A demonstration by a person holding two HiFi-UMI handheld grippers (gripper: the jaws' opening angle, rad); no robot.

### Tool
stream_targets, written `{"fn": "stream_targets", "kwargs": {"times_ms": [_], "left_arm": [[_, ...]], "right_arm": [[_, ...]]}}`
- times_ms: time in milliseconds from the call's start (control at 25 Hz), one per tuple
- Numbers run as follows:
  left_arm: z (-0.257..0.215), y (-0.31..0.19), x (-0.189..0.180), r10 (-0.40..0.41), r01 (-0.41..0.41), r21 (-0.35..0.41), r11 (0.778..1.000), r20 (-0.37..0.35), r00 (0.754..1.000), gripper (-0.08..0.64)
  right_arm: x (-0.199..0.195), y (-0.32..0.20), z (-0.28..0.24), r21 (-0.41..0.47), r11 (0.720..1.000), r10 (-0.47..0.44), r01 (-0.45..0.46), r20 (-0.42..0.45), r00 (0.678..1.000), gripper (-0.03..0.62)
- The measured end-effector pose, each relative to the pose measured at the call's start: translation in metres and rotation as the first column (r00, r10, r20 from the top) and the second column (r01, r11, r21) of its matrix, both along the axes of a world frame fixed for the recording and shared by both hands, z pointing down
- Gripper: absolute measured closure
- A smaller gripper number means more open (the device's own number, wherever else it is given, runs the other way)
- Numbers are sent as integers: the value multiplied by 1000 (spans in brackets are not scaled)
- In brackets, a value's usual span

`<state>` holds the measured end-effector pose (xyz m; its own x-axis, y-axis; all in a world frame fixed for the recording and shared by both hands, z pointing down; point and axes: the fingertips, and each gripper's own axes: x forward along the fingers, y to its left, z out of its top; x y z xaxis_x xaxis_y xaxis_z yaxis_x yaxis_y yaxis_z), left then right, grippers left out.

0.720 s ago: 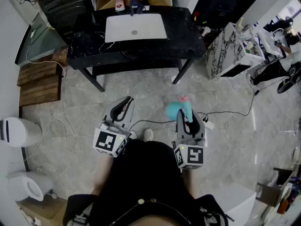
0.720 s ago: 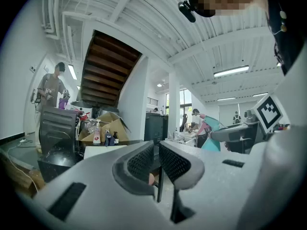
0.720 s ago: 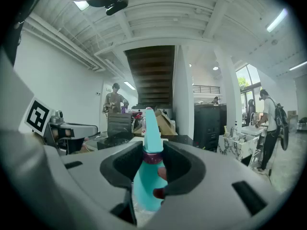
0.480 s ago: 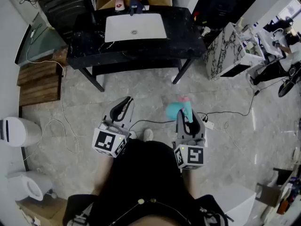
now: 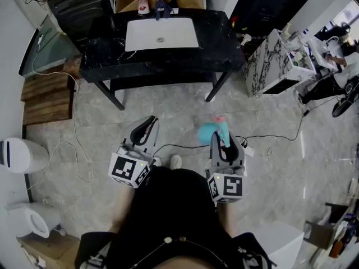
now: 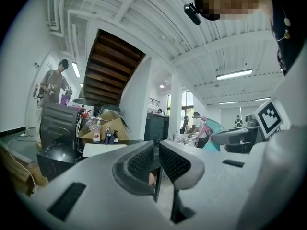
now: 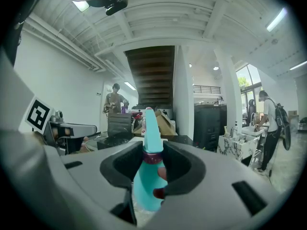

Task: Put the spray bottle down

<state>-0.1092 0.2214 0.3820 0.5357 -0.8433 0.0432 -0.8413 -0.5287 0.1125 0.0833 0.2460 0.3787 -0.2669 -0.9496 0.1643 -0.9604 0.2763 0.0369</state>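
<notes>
Turquoise plastic marks the spray bottle (image 5: pixel 206 131) in the head view. It is in the air above the tiled floor, held by the right gripper (image 5: pixel 220 138) and well apart from the black counter (image 5: pixel 224 43). I count one spray bottle, two grippers, one counter and one white sink (image 5: pixel 161 33). The left gripper (image 5: pixel 145 126) is beside the right one and carries nothing.

In the left gripper view, the ribbed fingers (image 6: pixel 177 164) stand almost together, with only a thin slit and nothing between them. Far off on the counter I count one pump bottle (image 6: pixel 97 131) and, as far as I can tell, two small dark bottles (image 6: pixel 111 137).

In the right gripper view, the fingers (image 7: pixel 180 169) are clamped on the bottle just under its dark red collar. The bottle looks light and smooth, with thin walls that may give under pressure. The narrow neck is probably the safest place to hold it, because the round body could slip or swing.
</notes>
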Motion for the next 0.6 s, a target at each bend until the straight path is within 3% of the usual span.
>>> {"fn": "stream_targets", "kwargs": {"times_ms": [600], "left_arm": [[10,-11,36,-38,38,-22,999,3,999,523]], "right_arm": [[50,-14,-1,4,1000,-30,30,-12,999,456]]}}
